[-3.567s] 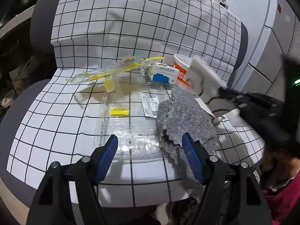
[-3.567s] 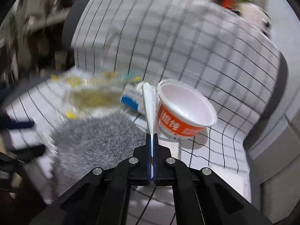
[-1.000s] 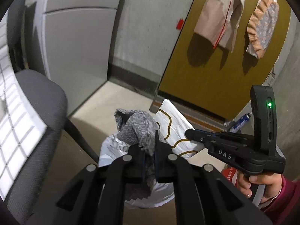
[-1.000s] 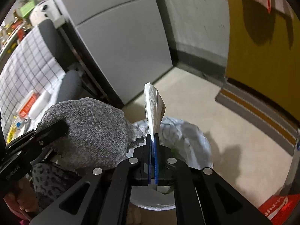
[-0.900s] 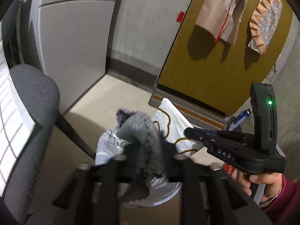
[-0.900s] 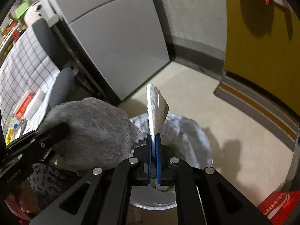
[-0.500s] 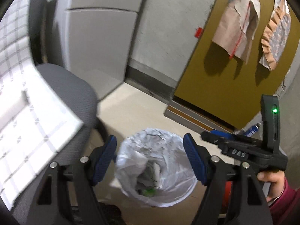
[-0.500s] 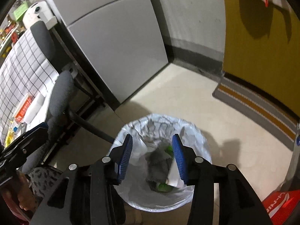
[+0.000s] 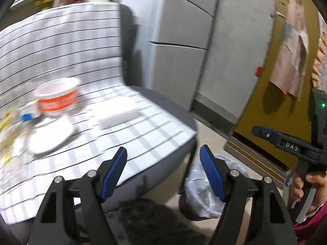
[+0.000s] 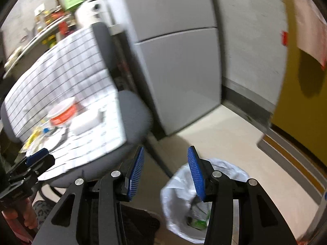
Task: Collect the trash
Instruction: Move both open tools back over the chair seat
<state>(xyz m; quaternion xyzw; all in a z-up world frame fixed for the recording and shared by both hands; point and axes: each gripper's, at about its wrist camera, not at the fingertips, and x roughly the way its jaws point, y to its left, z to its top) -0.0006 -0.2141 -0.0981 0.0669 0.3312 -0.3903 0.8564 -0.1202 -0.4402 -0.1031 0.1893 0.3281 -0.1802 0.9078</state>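
Grippers both empty: left gripper (image 9: 163, 169) jaws wide apart, right gripper (image 10: 165, 171) abt half spread. Bin w/ white liner (image 10: 222, 175) lower centre-right on floor. Orange cup (image 9: 58, 98) + wrappers (image 10: 34, 140) mid-left on checked chair seat (image 9: 143, 130).

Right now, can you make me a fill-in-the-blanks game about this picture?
1. The cup on the chair is white and ____.
2. The cloth over the chair has a pattern of ____.
3. The bin beside the chair is lined with a ____ bag.
4. The left gripper holds ____.

Missing words: orange; squares; white; nothing
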